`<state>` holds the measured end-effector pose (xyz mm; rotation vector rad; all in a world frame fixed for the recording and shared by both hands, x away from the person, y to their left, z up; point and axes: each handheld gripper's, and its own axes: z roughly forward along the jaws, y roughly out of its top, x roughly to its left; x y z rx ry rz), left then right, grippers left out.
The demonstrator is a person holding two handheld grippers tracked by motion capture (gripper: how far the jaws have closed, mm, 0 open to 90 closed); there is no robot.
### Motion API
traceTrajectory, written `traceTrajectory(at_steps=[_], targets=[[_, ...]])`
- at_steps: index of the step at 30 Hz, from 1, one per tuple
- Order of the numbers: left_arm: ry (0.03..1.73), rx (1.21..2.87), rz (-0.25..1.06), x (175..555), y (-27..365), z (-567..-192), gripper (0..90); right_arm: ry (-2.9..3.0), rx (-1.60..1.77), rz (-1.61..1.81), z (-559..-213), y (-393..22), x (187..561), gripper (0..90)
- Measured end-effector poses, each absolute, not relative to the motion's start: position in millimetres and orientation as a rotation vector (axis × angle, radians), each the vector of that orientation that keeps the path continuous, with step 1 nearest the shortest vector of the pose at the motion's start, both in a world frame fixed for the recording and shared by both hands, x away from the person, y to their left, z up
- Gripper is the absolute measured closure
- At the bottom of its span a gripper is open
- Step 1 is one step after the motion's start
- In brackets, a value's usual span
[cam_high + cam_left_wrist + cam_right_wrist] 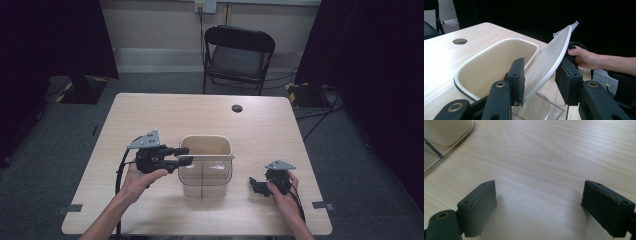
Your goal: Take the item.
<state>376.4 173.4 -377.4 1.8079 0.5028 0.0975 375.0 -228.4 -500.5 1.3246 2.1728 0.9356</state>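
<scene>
The left gripper (184, 155) had its jaws clamped on the white lid (549, 62), tilted up over the cream bin (206, 165) mid-desk (165, 112). The right gripper (256, 185) rested nearby, jaws wide apart. No readable writing showed.

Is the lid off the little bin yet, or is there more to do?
Partly done. The white lid is already swung up on edge, so the cream bin is open and looks empty. In hand: the left tool has its jaws around the lid, one on each side, holding it up. The right tool rests open on the table, holding nothing. Left: probably lifting the lid away or setting it down.
</scene>
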Motion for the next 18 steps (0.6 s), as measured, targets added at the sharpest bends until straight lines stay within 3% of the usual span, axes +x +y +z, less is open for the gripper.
traceTrajectory(at_steps=[18], targets=[[0.507, 1.808, 0.093, 376.6, 173.4, -377.2, 59.1, 2.173, 1.324, 0.935, -500.5, -228.4, 375.0, 11.7]])
